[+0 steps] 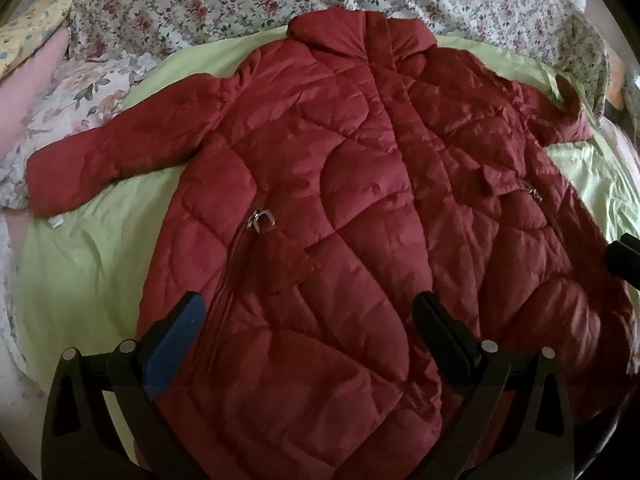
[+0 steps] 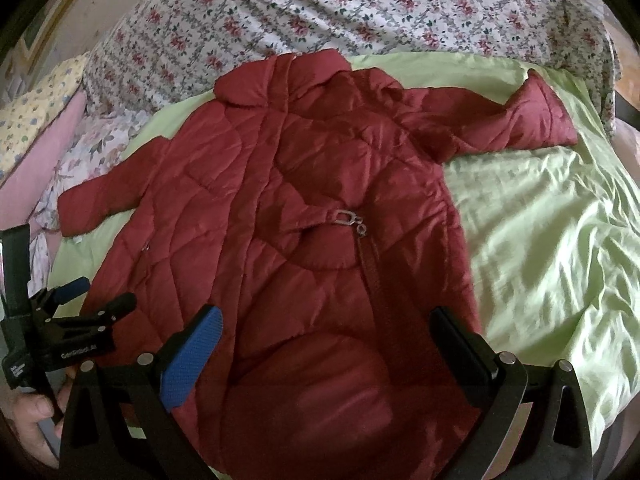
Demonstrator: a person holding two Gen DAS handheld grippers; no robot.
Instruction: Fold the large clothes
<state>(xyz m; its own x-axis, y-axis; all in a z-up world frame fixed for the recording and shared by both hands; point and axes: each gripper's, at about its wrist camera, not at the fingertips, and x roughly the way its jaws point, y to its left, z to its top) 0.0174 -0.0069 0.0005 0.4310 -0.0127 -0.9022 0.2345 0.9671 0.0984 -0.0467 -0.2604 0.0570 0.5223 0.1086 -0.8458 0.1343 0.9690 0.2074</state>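
A big puffy red coat [image 1: 340, 216] lies flat, front up, sleeves spread toward 9 and 3 o'clock, on a bed's green sheet [image 2: 552, 248]. Flowery bedding [image 2: 360, 8] is at 12 o'clock. The left hand-held gripper [image 1: 308, 312] and right hand-held gripper [image 2: 328, 328] are wide open, holding nothing.

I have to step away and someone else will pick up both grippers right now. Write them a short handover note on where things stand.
Left gripper: open, empty, hovering over the coat's lower front.
Right gripper: open, empty, over the hem on the other side.
Red quilted coat: spread front-up on the green sheet, collar toward the floral bedding. Left sleeve is stretched out to the side; right sleeve is angled up and outward.
Done: coat laid out flat; no fold visible.
Left: fold both sleeves in over the body, then fold the body, probably hem up toward the collar.
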